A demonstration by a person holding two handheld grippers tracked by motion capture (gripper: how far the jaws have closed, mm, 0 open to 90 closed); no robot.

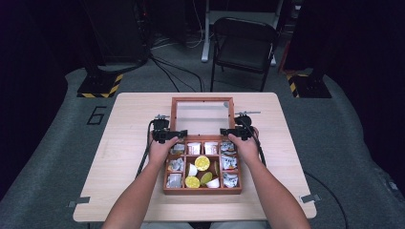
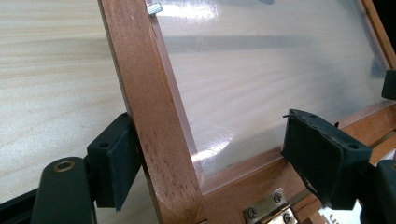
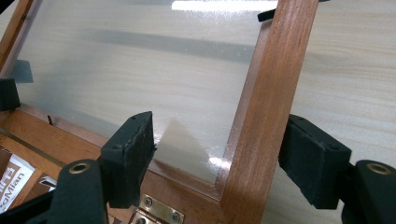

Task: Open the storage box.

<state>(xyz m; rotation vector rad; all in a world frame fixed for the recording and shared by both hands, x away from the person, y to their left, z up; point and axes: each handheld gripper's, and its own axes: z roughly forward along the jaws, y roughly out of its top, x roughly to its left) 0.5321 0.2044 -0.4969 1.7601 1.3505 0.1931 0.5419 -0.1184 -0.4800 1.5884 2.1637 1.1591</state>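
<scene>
A wooden box (image 1: 202, 191) sits in the middle of the table (image 1: 119, 157), near the person's side. Its lid (image 1: 203, 99) is open and leans back, away from the person. The lid is a wooden frame with a see-through pane, and its long side runs left to right. Its top edge points to the far side of the table.

The left gripper (image 1: 173, 136) is at the lid's left rail. In the left gripper view, the rail (image 2: 149, 107) stands between the two jaws. One pad (image 2: 116, 163) touches the rail and the other pad (image 2: 322, 154) is well apart from it, so the jaws are wide.

The right gripper (image 1: 230, 131) is at the lid's right rail (image 3: 271, 102). Its jaws are wide too, one on each side of the rail.

The box has nine small compartments (image 1: 202, 162), three in each row. One brass hinge (image 2: 268, 210) shows in each gripper view. There are two grippers and one lid.
</scene>
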